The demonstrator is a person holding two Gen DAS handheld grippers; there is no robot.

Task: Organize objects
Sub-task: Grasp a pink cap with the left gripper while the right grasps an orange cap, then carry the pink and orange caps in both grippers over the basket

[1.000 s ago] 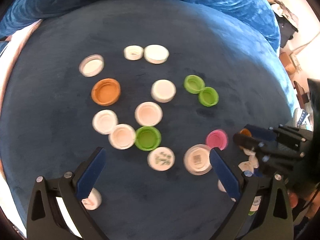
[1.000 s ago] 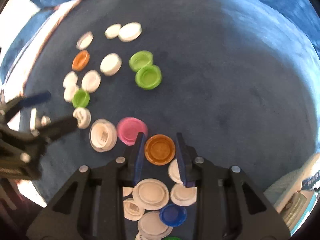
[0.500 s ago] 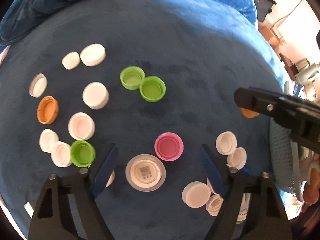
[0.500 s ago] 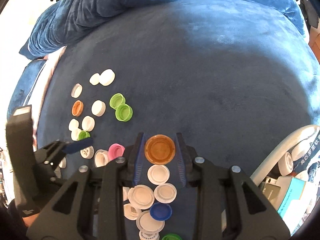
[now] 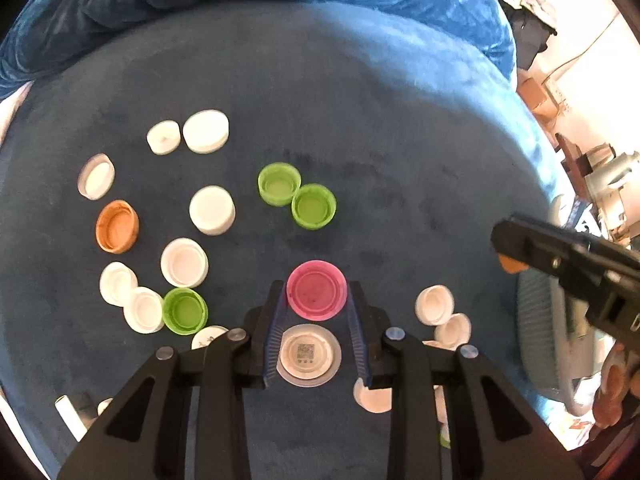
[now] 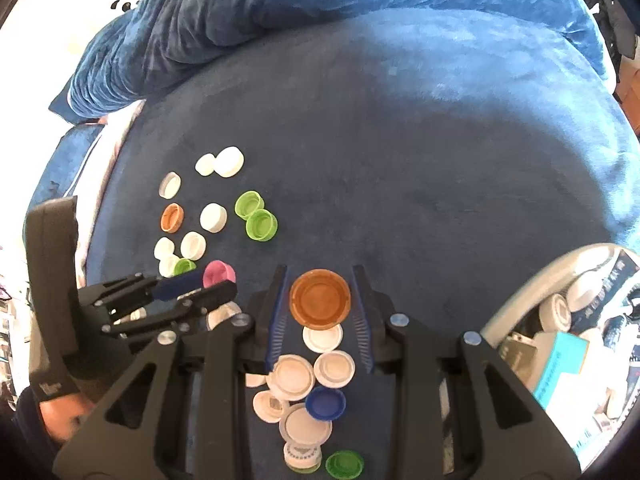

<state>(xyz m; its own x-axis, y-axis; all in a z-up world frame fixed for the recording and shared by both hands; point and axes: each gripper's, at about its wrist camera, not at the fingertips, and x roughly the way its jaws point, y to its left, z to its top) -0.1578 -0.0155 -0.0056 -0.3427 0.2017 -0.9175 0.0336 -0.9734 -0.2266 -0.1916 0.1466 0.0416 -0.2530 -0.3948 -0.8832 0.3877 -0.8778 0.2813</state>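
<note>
My left gripper (image 5: 316, 300) has closed in over the last half second: the jaws were wide apart, now the blue pads sit against both sides of the pink cap (image 5: 317, 290), so I read it as clenched on that cap, which lies open side up on the blue cushion (image 5: 360, 100), near its front edge, middle. I can't tell if it is lifted yet. Just behind the pink cap, between the fingers, lies the clear lid with a QR sticker (image 5: 308, 356), untouched.

My right gripper (image 6: 320, 300) is as it was: jaws clamped on the orange cap (image 6: 320, 298), carried above the cushion, higher and further from the scatter than a second ago. From the left wrist view only a sliver of that orange cap (image 5: 509, 265) shows under the right gripper's black body.

What this means: both hands now hold one cap each, so I judge a colour sort is under way. The two green caps (image 5: 297, 199) sit touching each other mid-cushion; a second orange cap (image 5: 117, 225) waits at the left edge, a third green cap (image 5: 185, 311) near the front left among the white caps (image 5: 184, 262).

Hard to make out:
- the pile of white caps and a blue cap (image 6: 325, 402) under my right gripper is partly covered by its frame
- a printed white cap (image 5: 208, 336) is half hidden by the left finger
- the basket rim (image 6: 532, 280) at the right edge is cut off; contents are blurred
- the small white thing at the front left corner I can't identify
</note>
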